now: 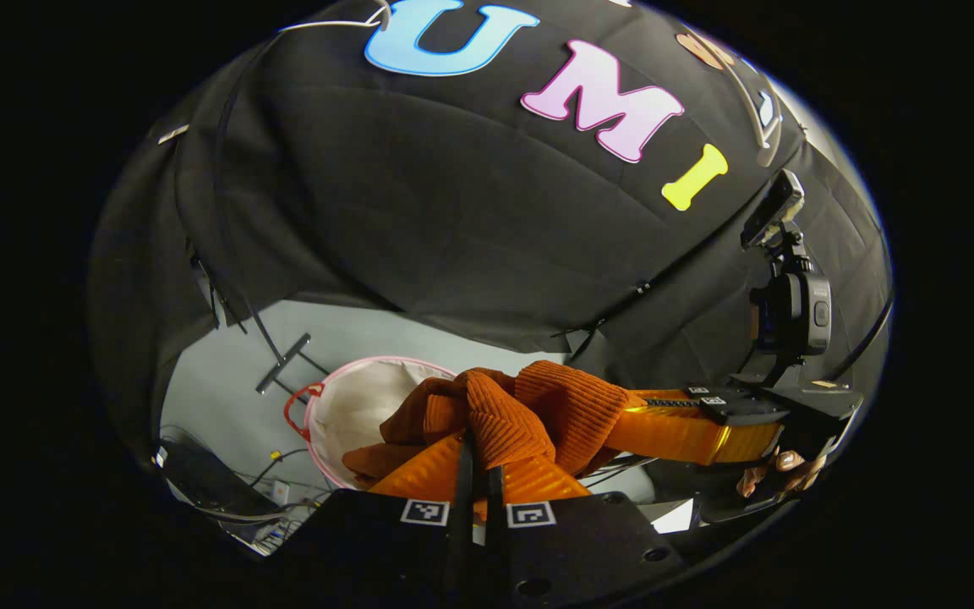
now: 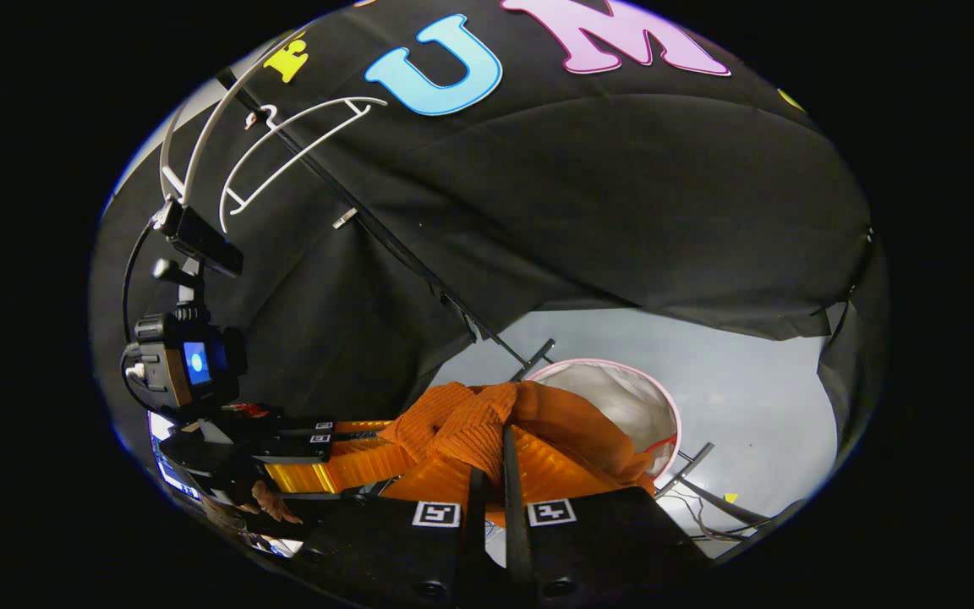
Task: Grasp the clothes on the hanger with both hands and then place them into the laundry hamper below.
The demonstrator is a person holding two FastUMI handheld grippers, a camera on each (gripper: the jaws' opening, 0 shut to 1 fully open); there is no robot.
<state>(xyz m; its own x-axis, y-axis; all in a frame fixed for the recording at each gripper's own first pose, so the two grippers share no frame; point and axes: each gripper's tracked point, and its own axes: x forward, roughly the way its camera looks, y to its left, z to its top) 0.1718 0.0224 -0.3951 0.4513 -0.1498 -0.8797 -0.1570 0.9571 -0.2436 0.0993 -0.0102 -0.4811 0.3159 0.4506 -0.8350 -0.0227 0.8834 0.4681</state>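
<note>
Both grippers — left, right — pinch the bunched orange garment, jaws nearly closed on knit, held above the hamper. Hanger hangs bare. Carry step done; next — lower over the rim, then release.

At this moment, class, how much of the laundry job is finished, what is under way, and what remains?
Done: the white hanger hangs bare, so the orange garment is off it. In hand: the left tongs and right tongs both pinch the bunched garment above the floor. Left: lowering it into the hamper below, then releasing it.
</note>
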